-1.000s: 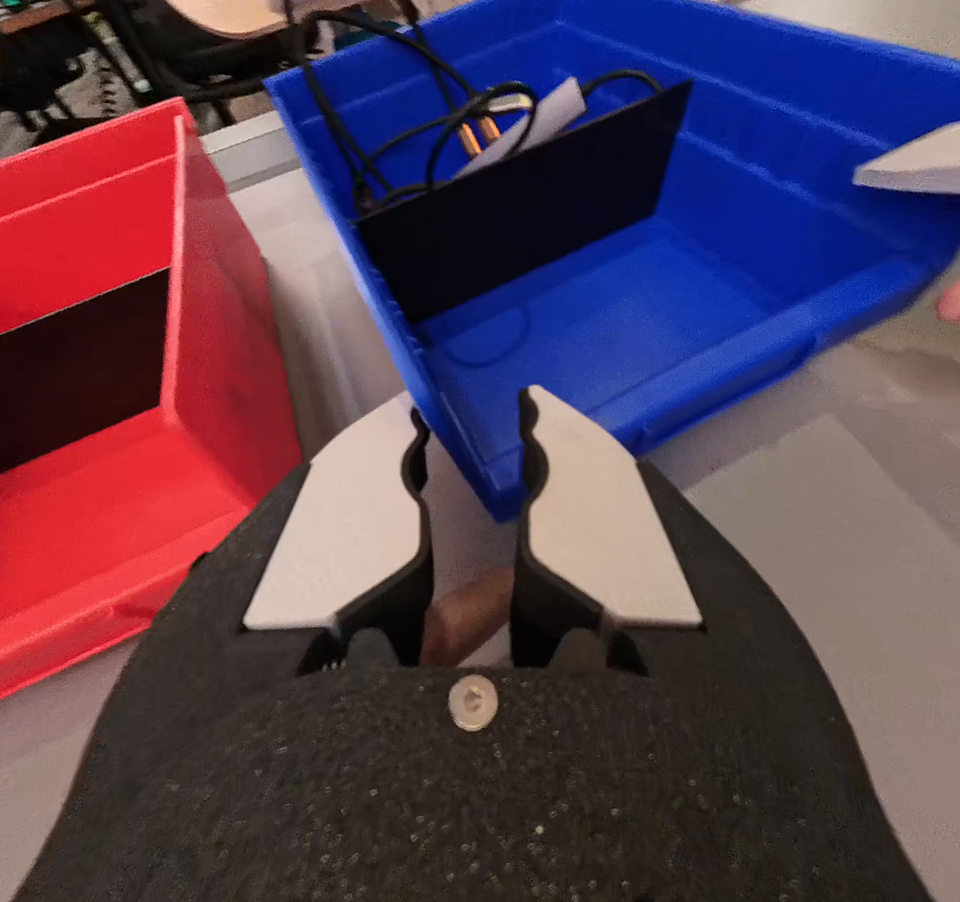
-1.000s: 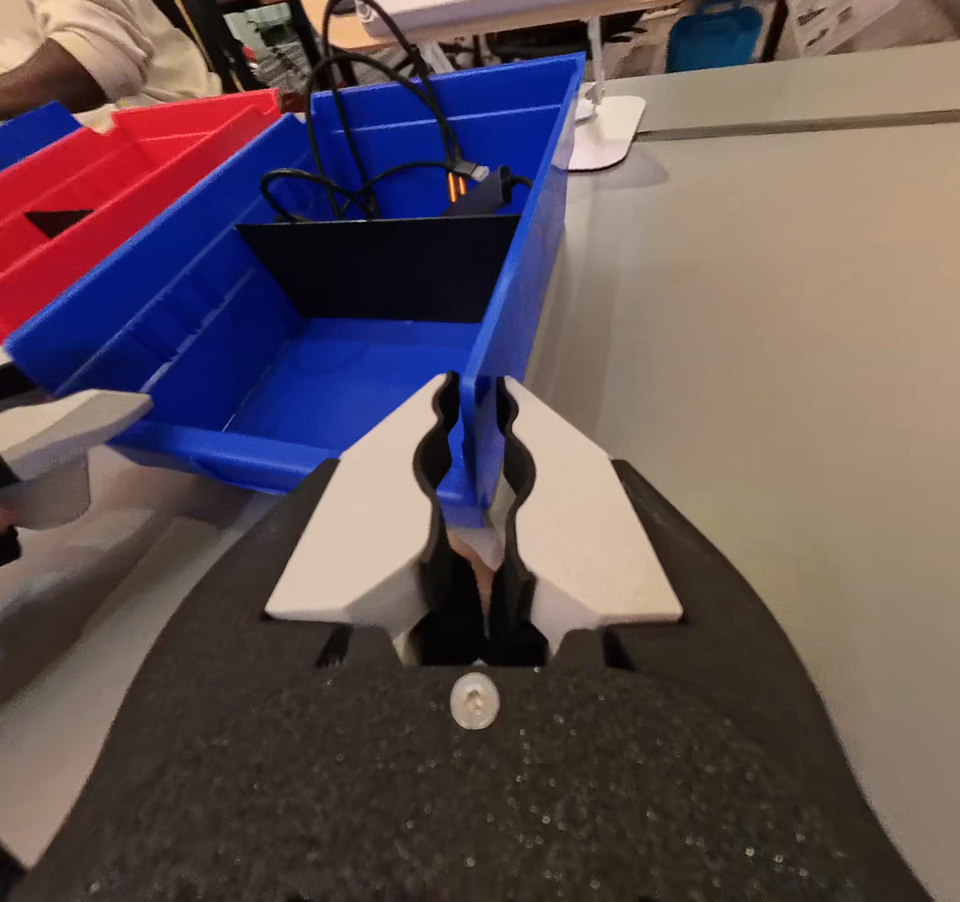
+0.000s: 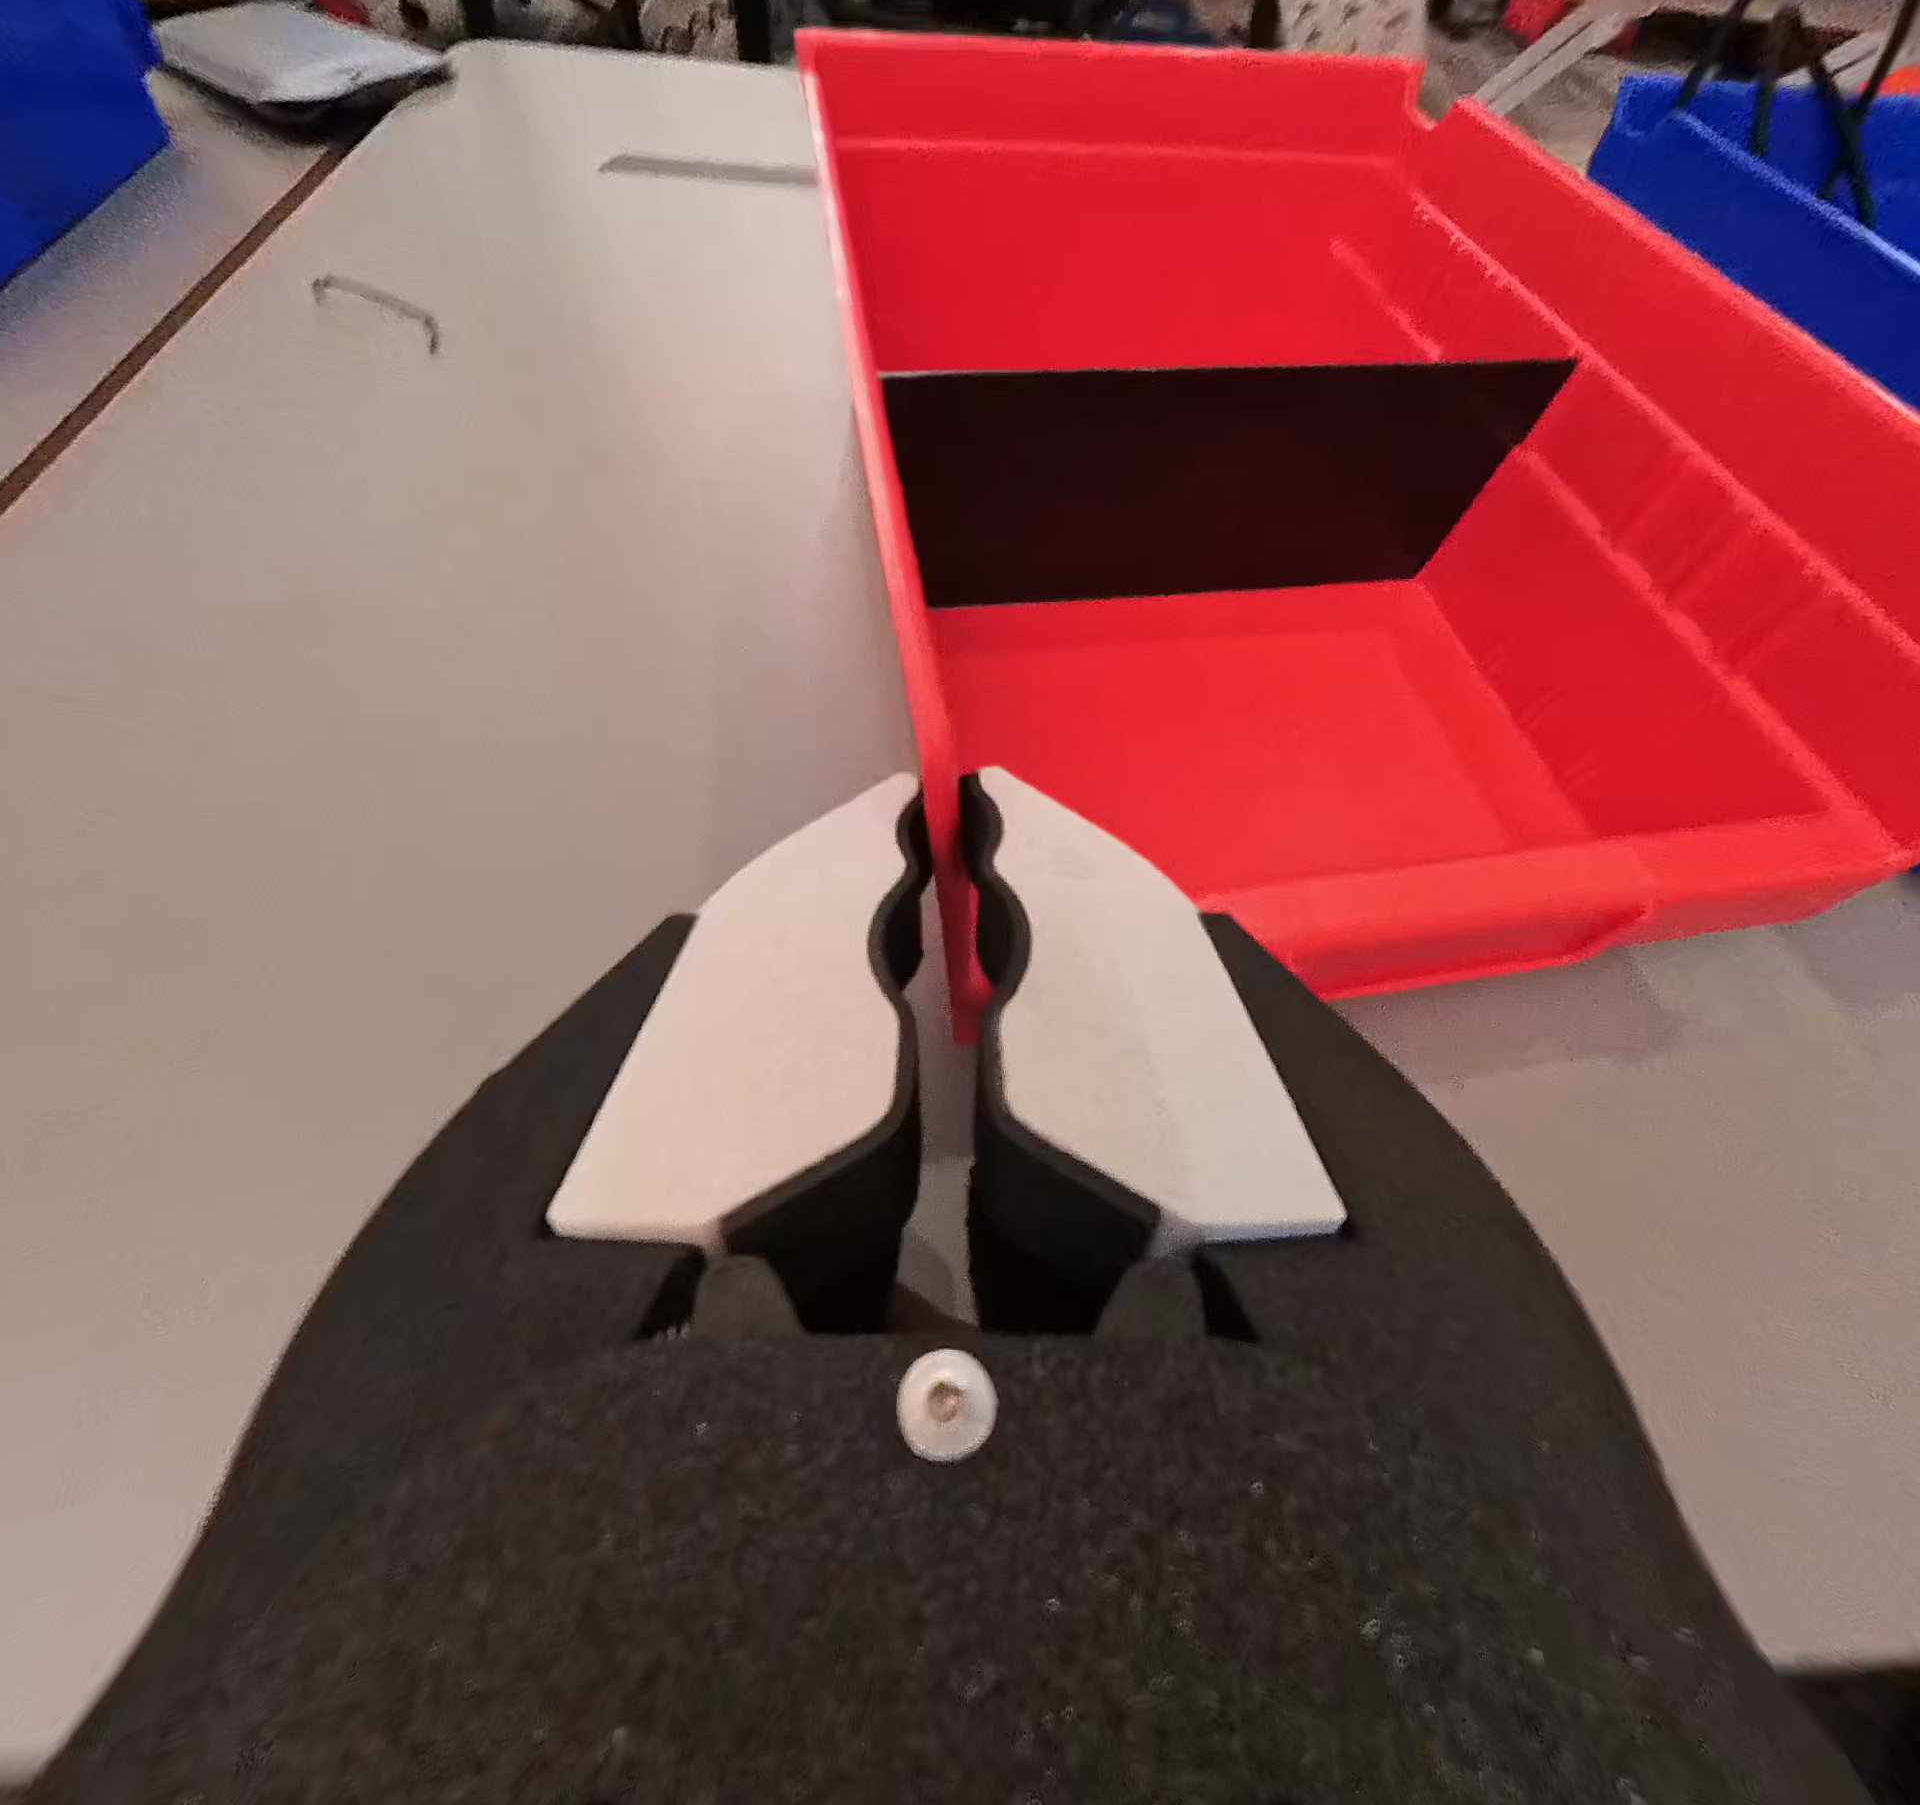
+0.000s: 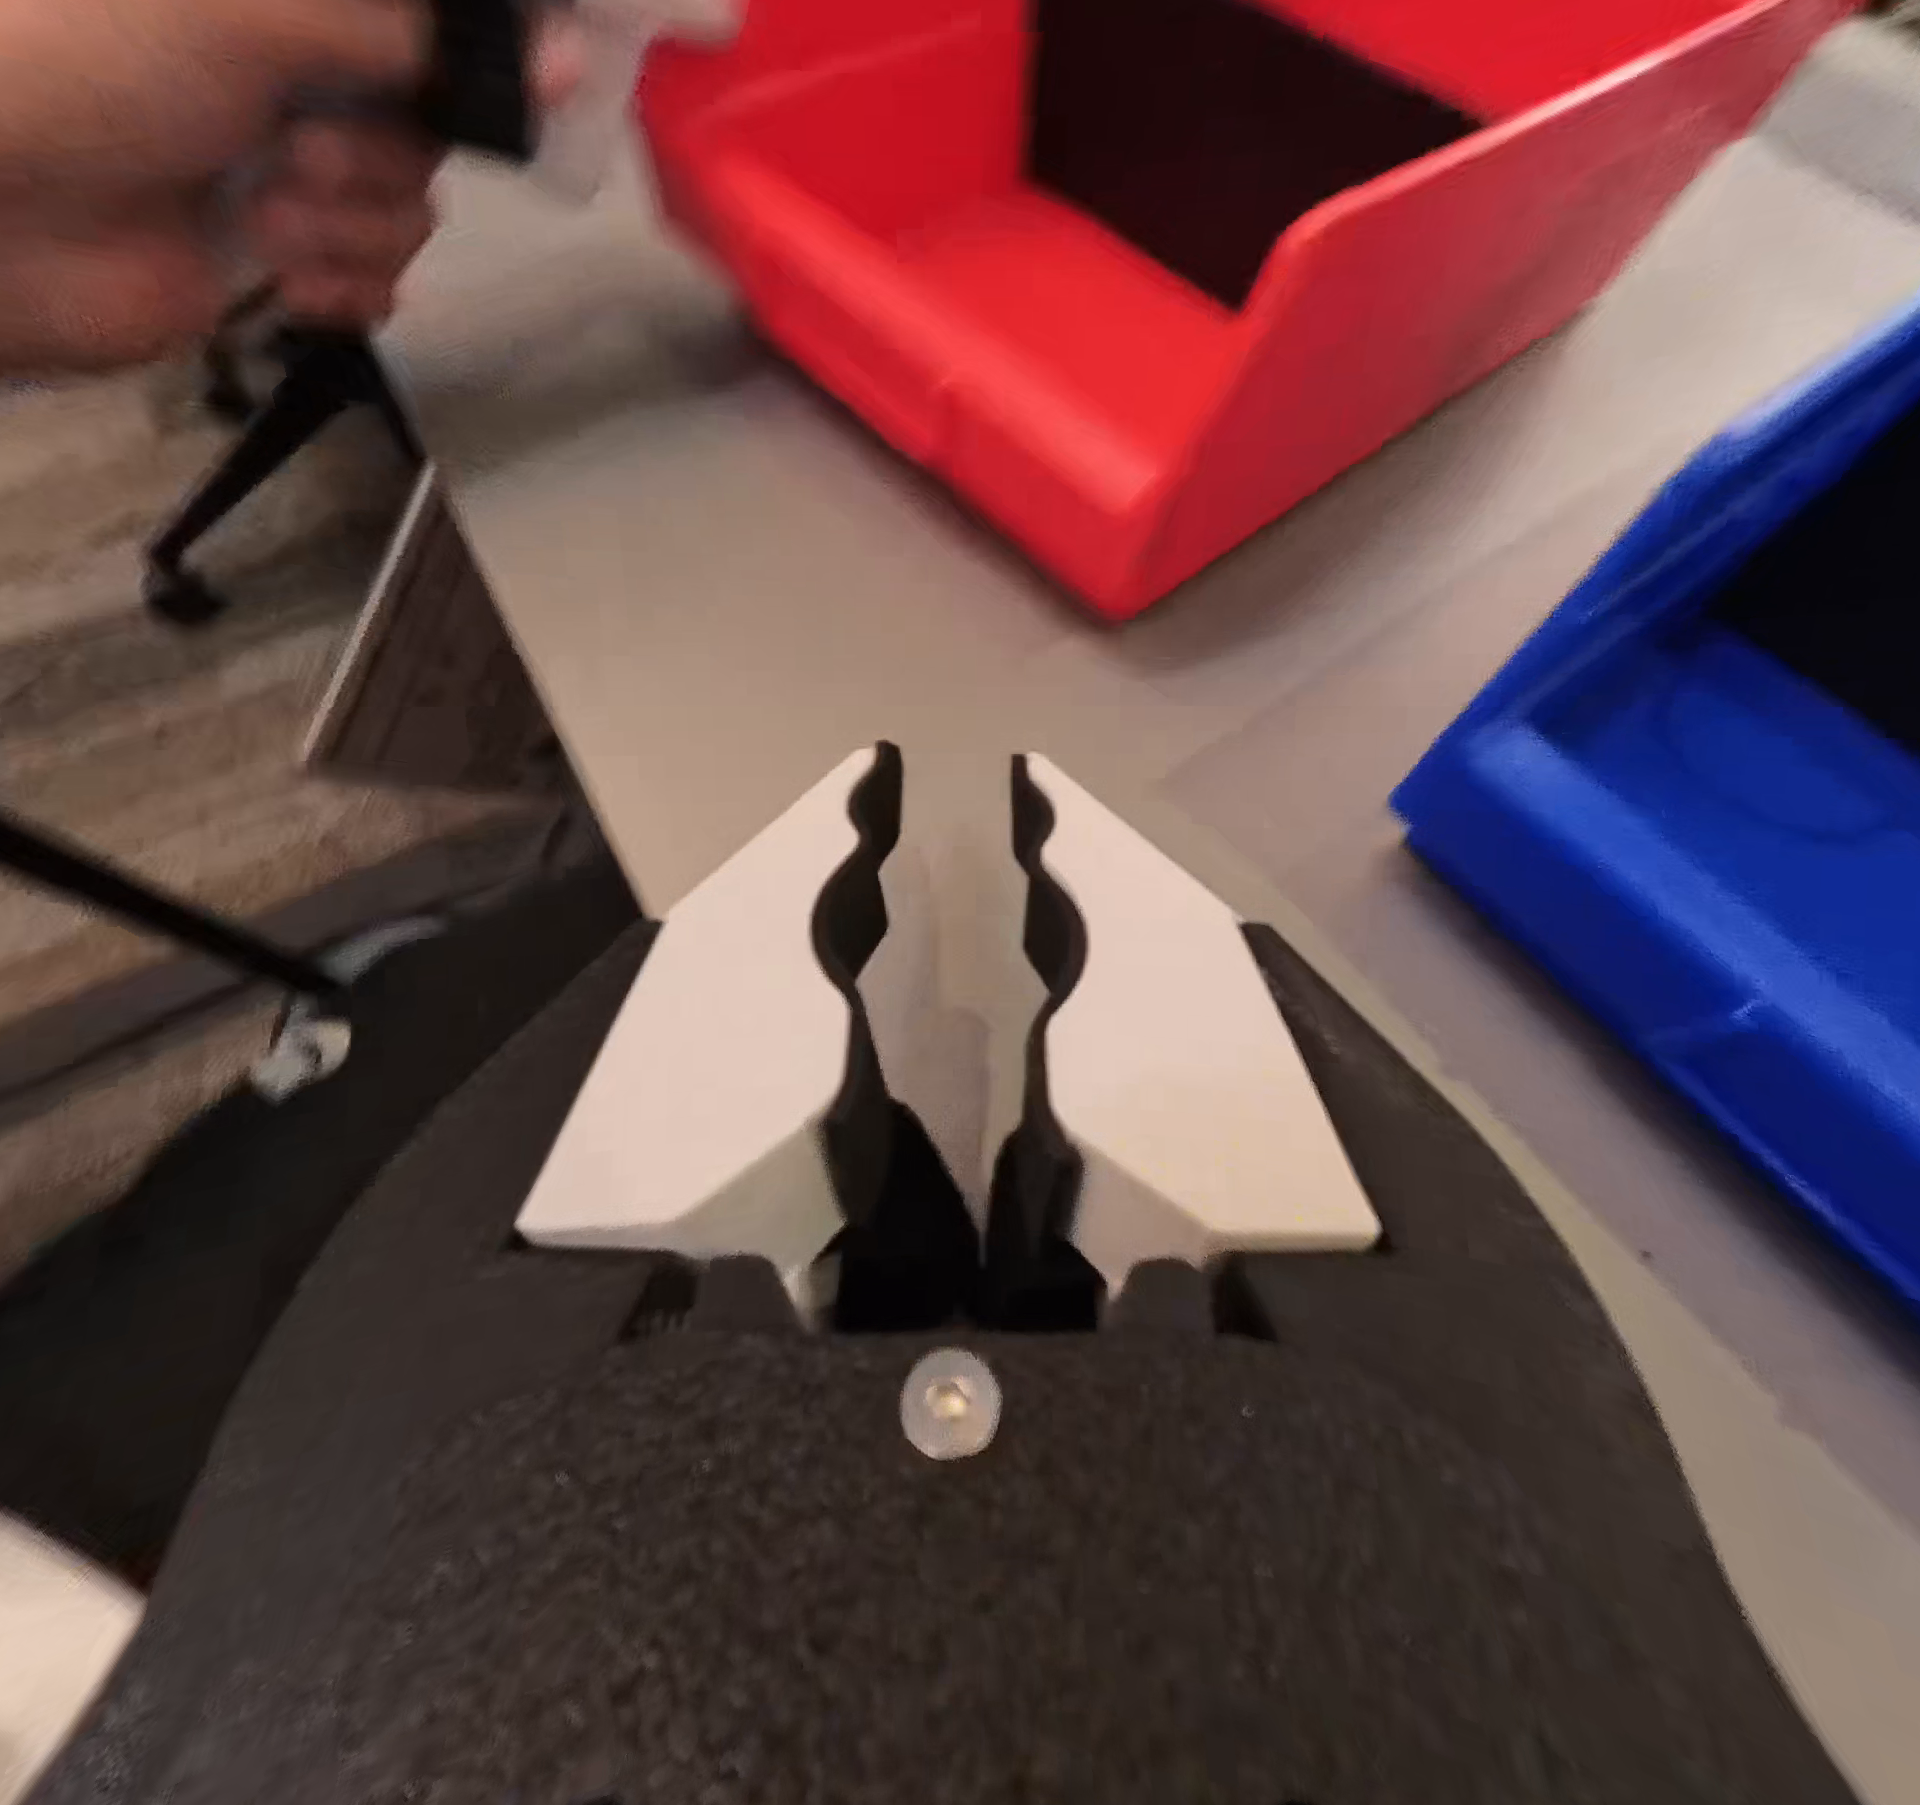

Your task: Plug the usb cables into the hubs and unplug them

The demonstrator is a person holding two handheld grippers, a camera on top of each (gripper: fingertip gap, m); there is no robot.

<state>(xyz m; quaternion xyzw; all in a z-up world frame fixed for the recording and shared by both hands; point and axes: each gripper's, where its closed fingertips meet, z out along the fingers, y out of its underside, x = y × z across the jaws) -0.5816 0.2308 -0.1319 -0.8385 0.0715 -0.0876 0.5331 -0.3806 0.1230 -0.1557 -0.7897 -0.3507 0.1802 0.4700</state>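
My left gripper [image 3: 940, 789] is shut on the left wall of an empty red bin [image 3: 1507, 914], near its front corner. A black divider [image 3: 1195, 477] crosses the bin. The blue bin [image 3: 1766, 197] stands at the far right, with black USB cables [image 3: 1839, 124] looping out of it. No hub shows. My right gripper [image 4: 956, 768] is open and empty above the grey table [image 4: 779, 560], between the red bin [image 4: 1039, 405] and the blue bin [image 4: 1662, 872]. The left gripper [image 4: 613, 41] and a hand [image 4: 156, 93] show blurred at the top left.
The table edge runs along the left of the right wrist view, with floor and chair legs [image 4: 260, 446] beyond it. In the left wrist view, bare table [image 3: 416, 612] lies left of the red bin, and another blue bin [image 3: 62, 72] stands at the far left. The left gripper's tips are roughly 25 cm from the right gripper's.
My left gripper has moved from the blue bin's front corner to the red bin's left wall and closed on it. My right gripper has let go of the blue bin's wall, opened and swung left.
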